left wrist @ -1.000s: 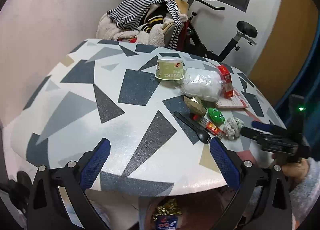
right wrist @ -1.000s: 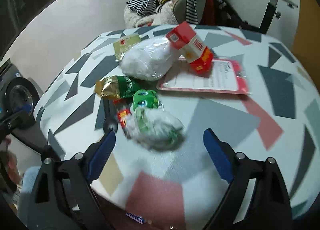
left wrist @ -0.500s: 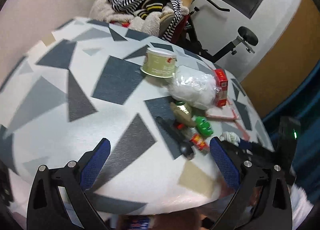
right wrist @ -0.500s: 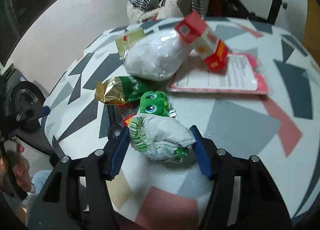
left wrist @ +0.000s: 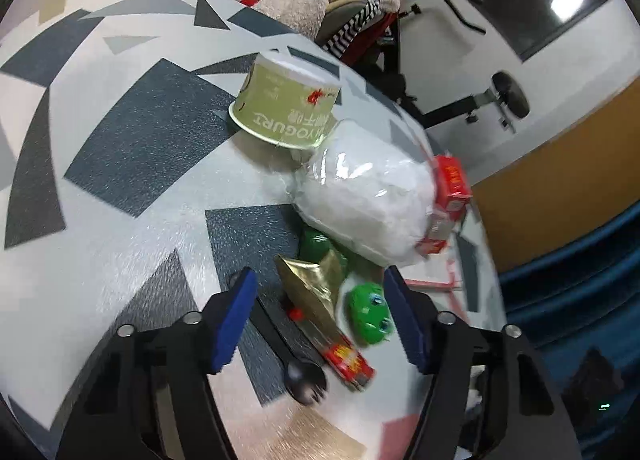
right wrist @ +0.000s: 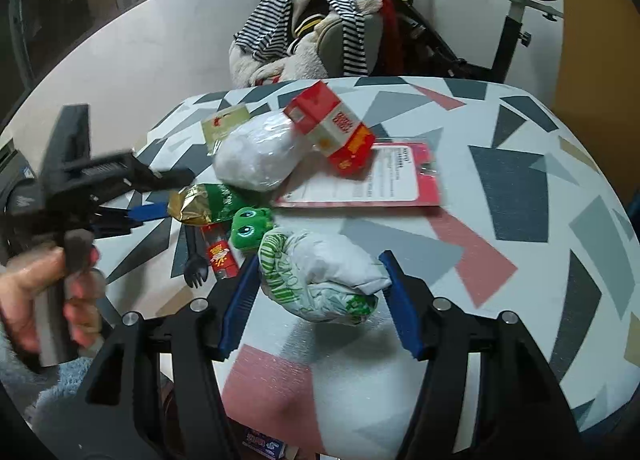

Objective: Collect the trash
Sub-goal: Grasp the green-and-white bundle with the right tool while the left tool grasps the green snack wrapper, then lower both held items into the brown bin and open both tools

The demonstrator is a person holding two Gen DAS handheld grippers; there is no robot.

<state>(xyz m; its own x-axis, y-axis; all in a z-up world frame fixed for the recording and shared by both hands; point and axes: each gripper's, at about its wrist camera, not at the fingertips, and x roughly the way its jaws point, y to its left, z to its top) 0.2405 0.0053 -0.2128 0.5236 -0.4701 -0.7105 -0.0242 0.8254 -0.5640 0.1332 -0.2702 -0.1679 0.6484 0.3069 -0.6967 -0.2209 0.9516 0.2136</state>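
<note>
A home: a black exercise bike point(right wrist: 516, 19), a chair heaped with striped clothes point(right wrist: 316, 23), a geometric-patterned desk point(right wrist: 520, 187).

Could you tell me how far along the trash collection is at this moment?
Early: nothing looks binned yet. In hand: the right gripper clamps the crumpled white-green bag; the left gripper is closing around the gold-green wrapper. Left on the table: yogurt cup, white bag, red carton, black spork.
</note>
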